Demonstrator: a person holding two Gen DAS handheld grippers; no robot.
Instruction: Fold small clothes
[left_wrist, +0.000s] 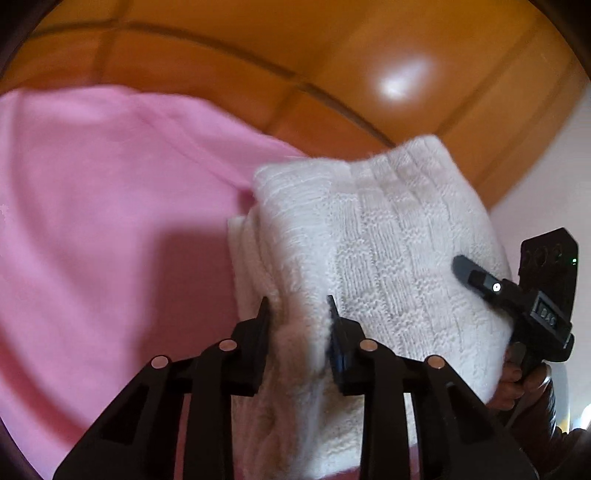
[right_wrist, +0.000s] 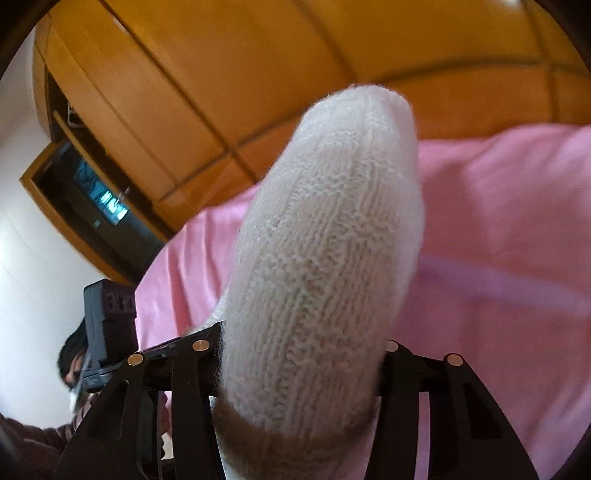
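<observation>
A white knitted garment (left_wrist: 388, 236), folded into a thick bundle, is held up above a pink sheet (left_wrist: 103, 206). My left gripper (left_wrist: 299, 314) is shut on its lower left edge. My right gripper (left_wrist: 476, 273) shows at the right side of the bundle, one finger lying across the knit. In the right wrist view the white knit (right_wrist: 317, 266) bulges between the fingers of my right gripper (right_wrist: 299, 354), which is shut on it and hidden behind the fabric. The left gripper's body (right_wrist: 107, 325) shows at the left.
The pink sheet (right_wrist: 498, 251) covers the surface below. An orange-brown wooden wardrobe (left_wrist: 332, 66) stands behind it. A dark open compartment (right_wrist: 85, 195) and a white wall (right_wrist: 22, 258) are at the left in the right wrist view.
</observation>
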